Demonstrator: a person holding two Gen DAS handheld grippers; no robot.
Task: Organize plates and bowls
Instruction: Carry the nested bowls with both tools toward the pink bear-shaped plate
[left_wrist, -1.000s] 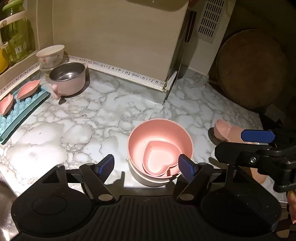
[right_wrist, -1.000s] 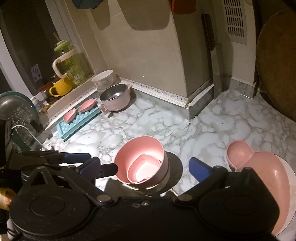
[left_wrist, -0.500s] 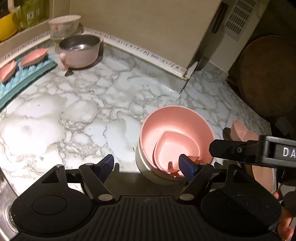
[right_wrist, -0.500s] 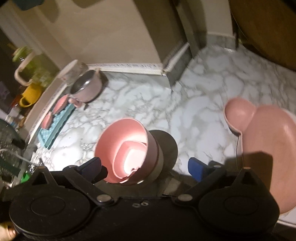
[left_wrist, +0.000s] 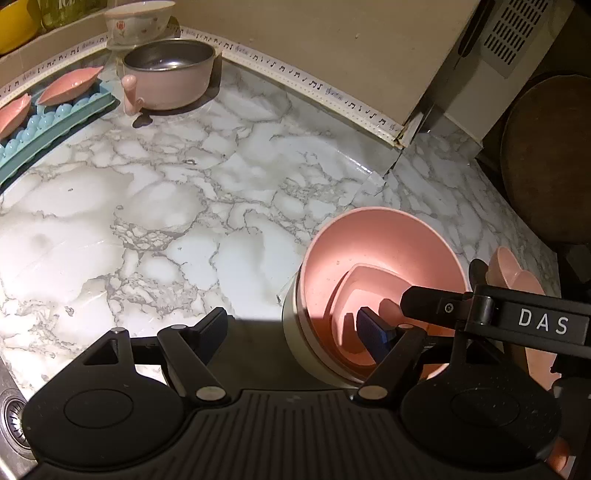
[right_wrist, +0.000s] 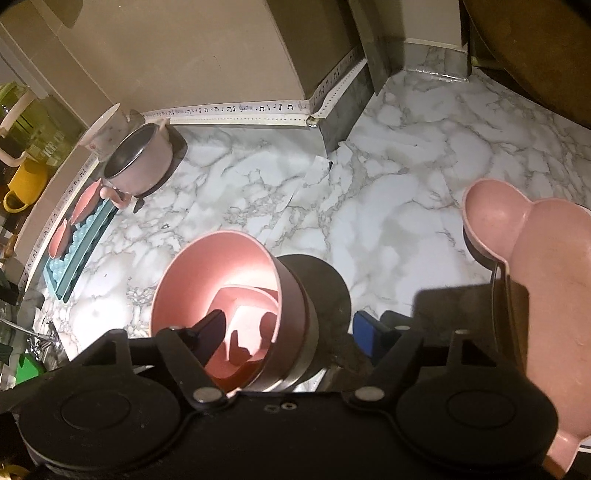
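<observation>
A pink bowl (left_wrist: 384, 243) nests in a pale bowl (left_wrist: 295, 332) on the marble counter, with a pink heart-shaped dish (left_wrist: 354, 295) inside. My left gripper (left_wrist: 295, 326) is open, straddling the stack's left wall, its right finger inside the bowl. My right gripper (right_wrist: 288, 328) is open too, straddling the same pink bowl's (right_wrist: 221, 258) right wall, its left finger inside over the heart dish (right_wrist: 251, 295). A pink bear-shaped plate (right_wrist: 554, 266) lies to the right, on a white plate.
A steel-lined pink pot (left_wrist: 170, 77), a floral bowl (left_wrist: 136, 18) and a teal rack (left_wrist: 55, 122) with pink leaf dishes stand at the back left. A wooden board (left_wrist: 546, 155) leans at the right. A sink drain (left_wrist: 11, 417) is lower left.
Both grippers have moved down and in on the bowl stack. Each now has one finger inside the pink bowl; the left view has shifted leftward relative to the stack.
</observation>
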